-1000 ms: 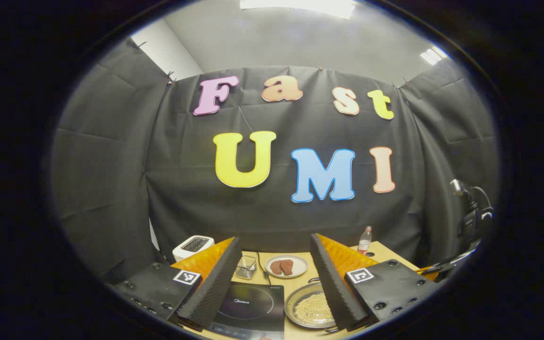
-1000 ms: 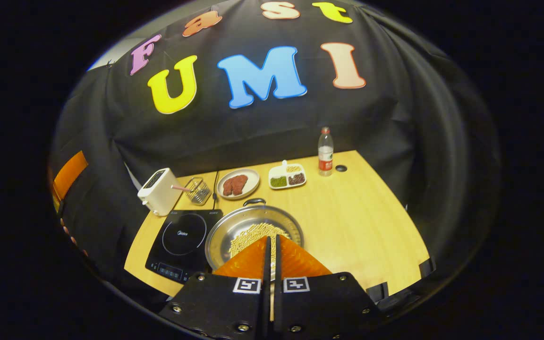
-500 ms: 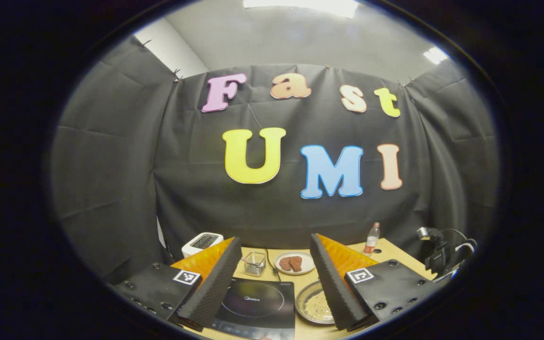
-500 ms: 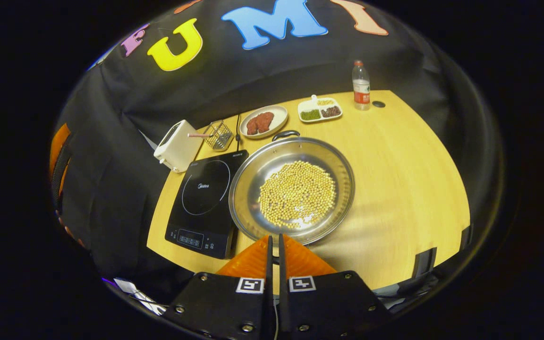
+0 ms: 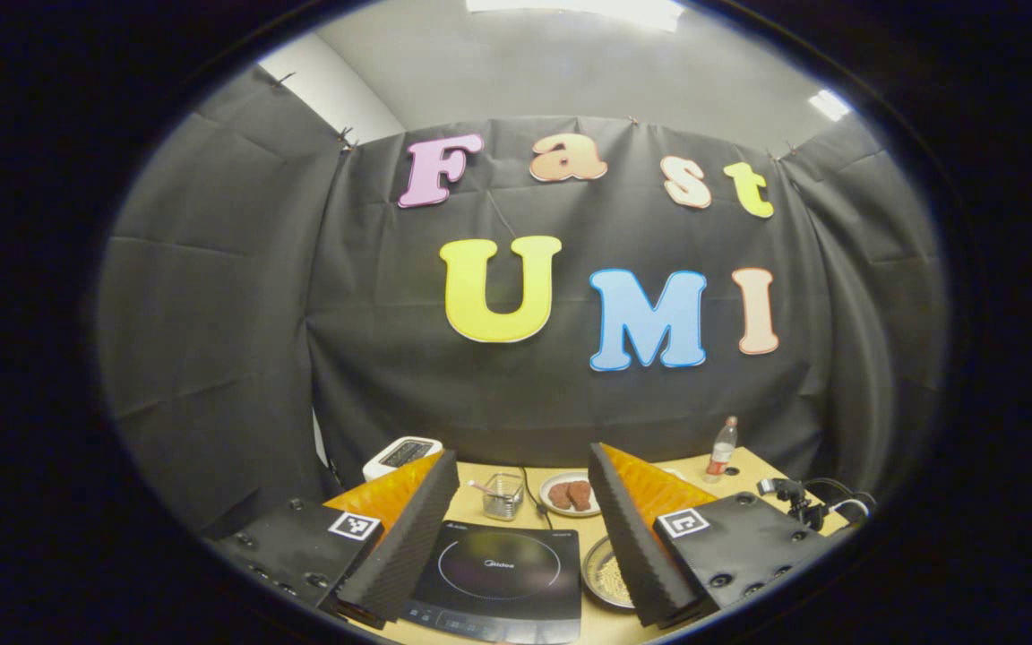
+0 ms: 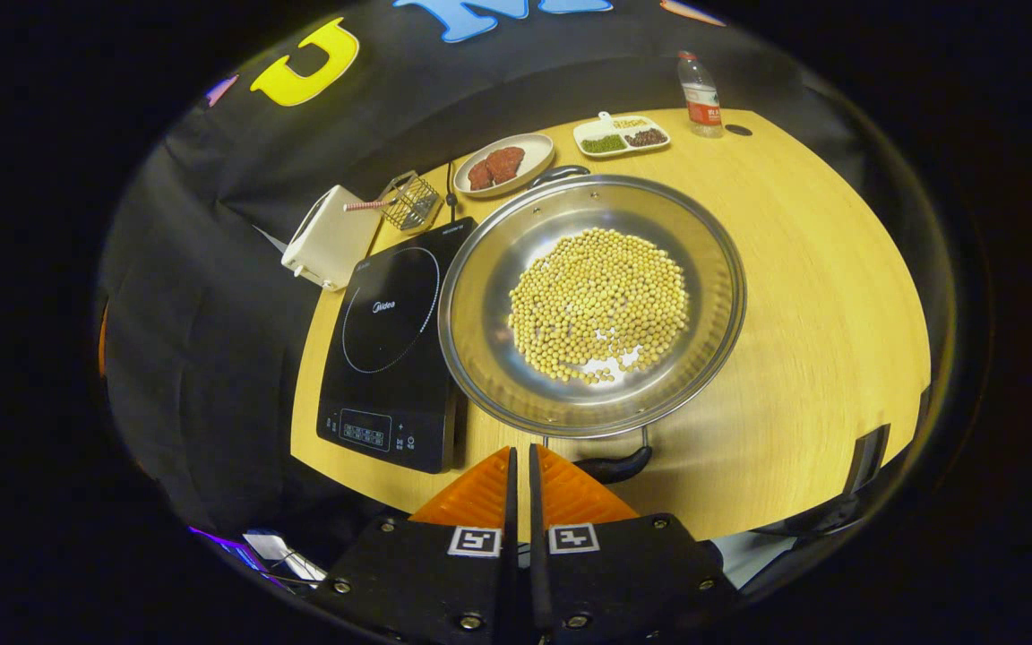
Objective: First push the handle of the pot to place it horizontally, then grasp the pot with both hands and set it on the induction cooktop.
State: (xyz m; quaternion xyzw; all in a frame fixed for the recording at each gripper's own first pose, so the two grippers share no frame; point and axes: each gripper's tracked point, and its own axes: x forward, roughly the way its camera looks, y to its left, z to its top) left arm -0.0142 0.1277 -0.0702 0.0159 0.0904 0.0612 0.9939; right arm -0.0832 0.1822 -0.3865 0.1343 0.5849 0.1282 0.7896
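Nothing of the task looked done: the pot (image 6: 592, 305) sat on the surface (image 6: 821, 296) just right of the cooktop (image 6: 391, 349), its rim touching or nearly touching the cooktop's edge, and not on it. The pot was a wide steel pan holding a layer of yellow beans (image 6: 601, 305). Its two handles lay fore and aft, the near handle (image 6: 614, 464) pointing at the surface's front edge and the far handle (image 6: 559, 172) pointing at the plate (image 6: 505, 164) behind the pot, so by my reading the turn to horizontal was not yet made. The right claw (image 6: 520, 466) hung above the front edge with its fingers pressed together and holding nothing, just left of the near handle; whether it touched the handle I could not tell. That stance suited a sideways push on the handle, which I judged to be the step in hand. The left claw (image 5: 520, 528) was held spread wide and empty, above the near side of the cooktop, with the pot's rim (image 5: 601, 578) peeking past its right finger. Left to do: swing the handles crosswise, take one in each claw, lift, and set the pot down on the cooktop. The beans lay loose, so a tilted lift could spill them
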